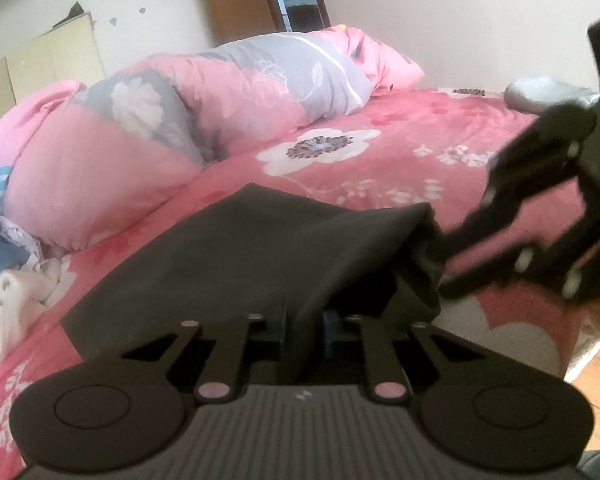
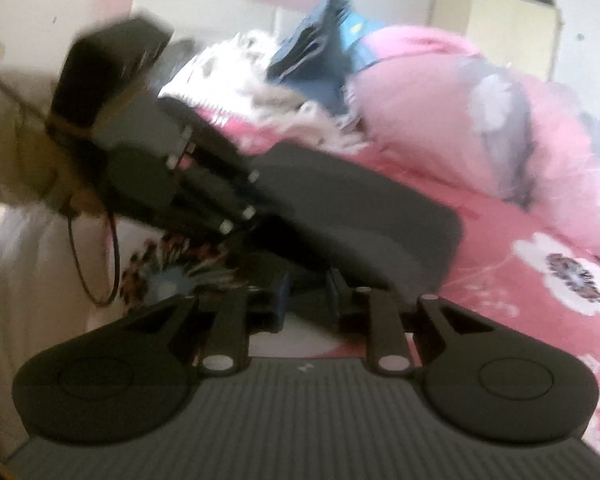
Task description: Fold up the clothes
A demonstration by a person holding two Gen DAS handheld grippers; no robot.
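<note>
We see the dark garment [image 1: 236, 248] lying on the pink flowered bed [image 1: 380, 160]. Our left tongs [image 1: 304, 328] are clenched on its near edge; our right tongs [image 2: 306, 296] seem, through the blur, to grip another corner.

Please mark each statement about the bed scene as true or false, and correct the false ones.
1. The garment held by the claws is white. False: the garment is dark, nearly black.
2. The bed sheet is pink with white flowers. True.
3. The left claw has dark cloth between its fingers. True.
4. The bundled quilt lies on the floor. False: it lies on the bed, behind the garment.
5. The right claw is far from the garment. False: its tips meet the garment's lifted corner.
</note>
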